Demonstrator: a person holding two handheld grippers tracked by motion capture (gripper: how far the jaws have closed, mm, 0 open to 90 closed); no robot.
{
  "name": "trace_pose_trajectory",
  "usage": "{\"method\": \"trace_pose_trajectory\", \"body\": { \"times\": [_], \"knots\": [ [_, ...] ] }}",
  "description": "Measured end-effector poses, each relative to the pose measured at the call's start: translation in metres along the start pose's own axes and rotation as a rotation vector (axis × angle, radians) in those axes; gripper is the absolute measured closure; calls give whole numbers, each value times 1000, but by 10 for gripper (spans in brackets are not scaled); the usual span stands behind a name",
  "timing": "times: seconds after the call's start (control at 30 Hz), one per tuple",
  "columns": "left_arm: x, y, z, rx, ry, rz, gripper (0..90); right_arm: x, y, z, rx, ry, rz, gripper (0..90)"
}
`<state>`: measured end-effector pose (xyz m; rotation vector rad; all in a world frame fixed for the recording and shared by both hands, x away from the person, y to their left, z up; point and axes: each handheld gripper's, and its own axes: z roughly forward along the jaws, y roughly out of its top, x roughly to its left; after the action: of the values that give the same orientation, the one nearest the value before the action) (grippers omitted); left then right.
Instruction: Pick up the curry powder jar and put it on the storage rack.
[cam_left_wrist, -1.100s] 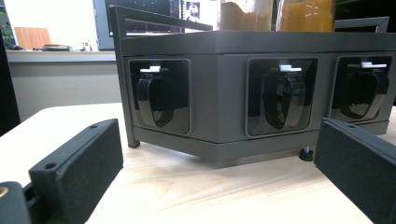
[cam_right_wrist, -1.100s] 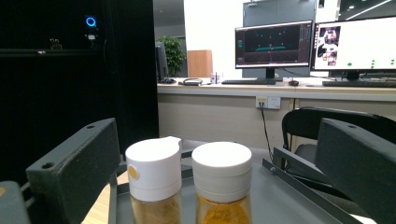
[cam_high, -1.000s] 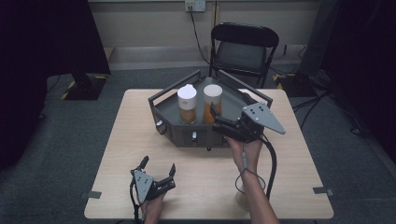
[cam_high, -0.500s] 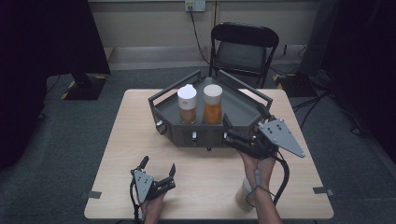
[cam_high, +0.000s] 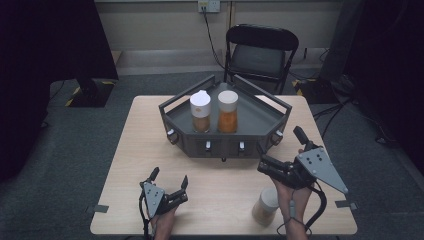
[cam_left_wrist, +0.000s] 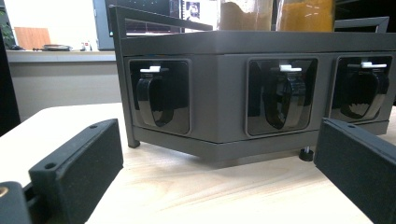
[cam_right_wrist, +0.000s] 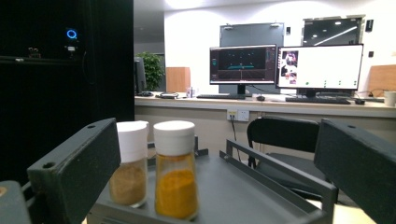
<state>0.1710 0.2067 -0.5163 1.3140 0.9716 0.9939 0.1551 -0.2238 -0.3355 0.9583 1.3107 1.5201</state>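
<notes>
Two spice jars stood in the rack; a third left on the surface near the right gripper.

Centre frame, a dark angular rack (cam_high: 225, 137) is seen on the surface (cam_high: 150, 150), carrying a brown-filled jar (cam_high: 200, 111) and an orange-filled jar (cam_high: 227, 111) upright and just beside each other, presumably grouped there for storage. At lower right, a pale jar (cam_high: 265, 205) is stood on the surface, apart from the rack and partly hidden by the person's forearm; it is judged the next item for the rack. The right gripper (cam_high: 264, 165) is held above it, jaws open and empty, aimed at the rack as the right gripper view confirms. At lower left, the left gripper (cam_high: 170, 179) is rested low with jaws spread wide and empty, facing the rack's front clips (cam_left_wrist: 282, 95), seemingly parked out of the way.
</notes>
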Motion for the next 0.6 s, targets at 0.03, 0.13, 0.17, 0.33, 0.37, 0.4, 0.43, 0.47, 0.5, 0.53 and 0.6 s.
{"method": "trace_pose_trajectory", "body": {
  "times": [0.03, 0.13, 0.17, 0.33, 0.37, 0.4, 0.43, 0.47, 0.5, 0.53, 0.6],
  "knots": [
    [0, 0, 0, 0, 0, 0, 9, -1, -1, -2, 0, -4, 9, 0],
    [0, 0, 0, 0, 0, 0, 9, -5, -6, -8, 1, -18, 16, 0],
    [0, 0, 0, 0, 1, 0, 9, -5, -7, -10, 2, -24, 14, 0],
    [0, 0, 0, 0, 1, 0, 10, -6, -16, -19, 5, -51, 8, 0],
    [0, 0, 0, 0, 0, 0, 9, -7, -18, -20, 4, -58, 7, 0],
    [0, 0, 0, 0, 0, 0, 9, -8, -19, -22, 6, -62, 8, 0],
    [0, 0, 0, 0, 0, 0, 9, -9, -20, -23, 8, -67, 8, 0],
    [0, 0, 0, 0, 0, 0, 9, -9, -22, -24, 8, -75, 9, 0],
    [0, 0, 0, 0, 0, 0, 9, -10, -23, -25, 8, -79, 11, 0],
    [0, 0, 0, 0, 1, 0, 9, -11, -25, -25, 9, -84, 14, 0],
    [0, 0, 0, 0, 0, 0, 9, -13, -27, -27, 16, -94, 12, 0]
  ]
}}
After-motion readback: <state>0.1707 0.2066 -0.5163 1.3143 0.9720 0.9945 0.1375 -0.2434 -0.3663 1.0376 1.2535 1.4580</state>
